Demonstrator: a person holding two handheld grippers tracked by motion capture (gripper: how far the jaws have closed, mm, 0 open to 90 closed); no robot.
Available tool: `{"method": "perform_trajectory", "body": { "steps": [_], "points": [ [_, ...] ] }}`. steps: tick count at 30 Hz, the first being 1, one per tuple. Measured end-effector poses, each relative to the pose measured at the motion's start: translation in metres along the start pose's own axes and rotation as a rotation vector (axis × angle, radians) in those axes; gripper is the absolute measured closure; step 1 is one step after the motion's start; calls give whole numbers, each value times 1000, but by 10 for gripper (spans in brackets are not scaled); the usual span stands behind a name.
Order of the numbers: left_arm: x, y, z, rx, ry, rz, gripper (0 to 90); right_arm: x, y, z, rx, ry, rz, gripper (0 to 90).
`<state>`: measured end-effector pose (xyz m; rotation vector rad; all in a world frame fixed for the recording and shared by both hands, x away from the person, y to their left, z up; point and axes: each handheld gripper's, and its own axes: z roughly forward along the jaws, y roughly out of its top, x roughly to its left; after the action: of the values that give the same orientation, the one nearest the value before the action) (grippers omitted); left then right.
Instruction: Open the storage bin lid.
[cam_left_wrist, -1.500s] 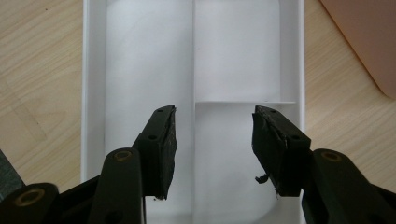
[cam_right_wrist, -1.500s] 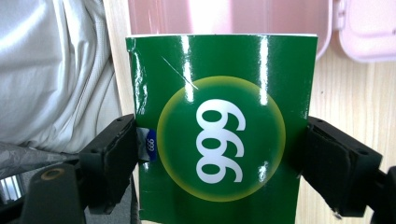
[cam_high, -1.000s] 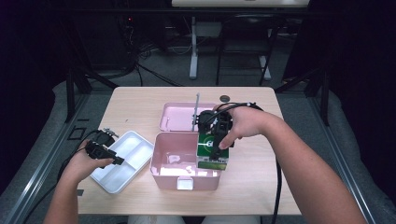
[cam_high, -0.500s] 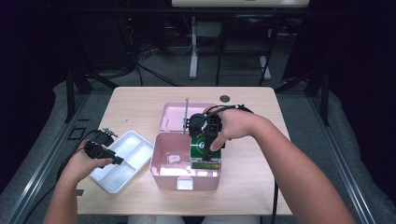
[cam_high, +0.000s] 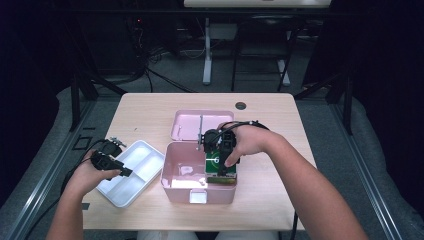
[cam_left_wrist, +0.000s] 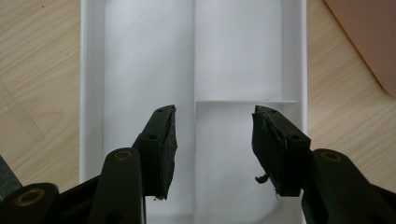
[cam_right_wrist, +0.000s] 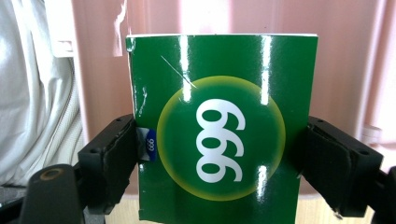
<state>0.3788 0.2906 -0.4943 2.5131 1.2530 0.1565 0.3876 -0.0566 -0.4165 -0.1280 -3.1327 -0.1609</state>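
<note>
High view: right hand-held gripper (cam_high: 220, 167) holds the green box (cam_high: 220, 165) upright at the right end of the pink bin (cam_high: 172, 182), the box partly down inside it; pink lid (cam_high: 187, 122) lies flat just behind on the tabletop (cam_high: 280, 200). Left hand-held gripper (cam_high: 111, 165) hovers over the white tray (cam_high: 145, 167) beside the bin, touching nothing. Left gripper view: jaws spread, nothing between them, divided white tray (cam_left_wrist: 93, 70) below with its compartments bare. Right gripper view: right hand-held gripper (cam_right_wrist: 219, 158) pinches the green box (cam_right_wrist: 219, 116) by its two side edges, about mid-height (the "999" print reads rotated), pink wall behind, something white and soft (cam_right_wrist: 32, 93) to one side in the bin. Handling guess: light glossy carton, thin-walled, so slippery and easy to crush; grip on the narrow edges near the corners, moderate squeeze, keep it upright.
</note>
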Motion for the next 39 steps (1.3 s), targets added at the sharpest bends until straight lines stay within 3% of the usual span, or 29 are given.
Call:
{"method": "perform_trajectory", "body": {
  "steps": [21, 39],
  "points": [
    [-1, 0, 3, 10, 1, 8, 500, -14, -3, 45, 13, -8, 20, 158],
    [-1, 0, 3, 15, 2, 8, 500, -15, -1, 61, 36, 0, 20, 148]
  ]
}}
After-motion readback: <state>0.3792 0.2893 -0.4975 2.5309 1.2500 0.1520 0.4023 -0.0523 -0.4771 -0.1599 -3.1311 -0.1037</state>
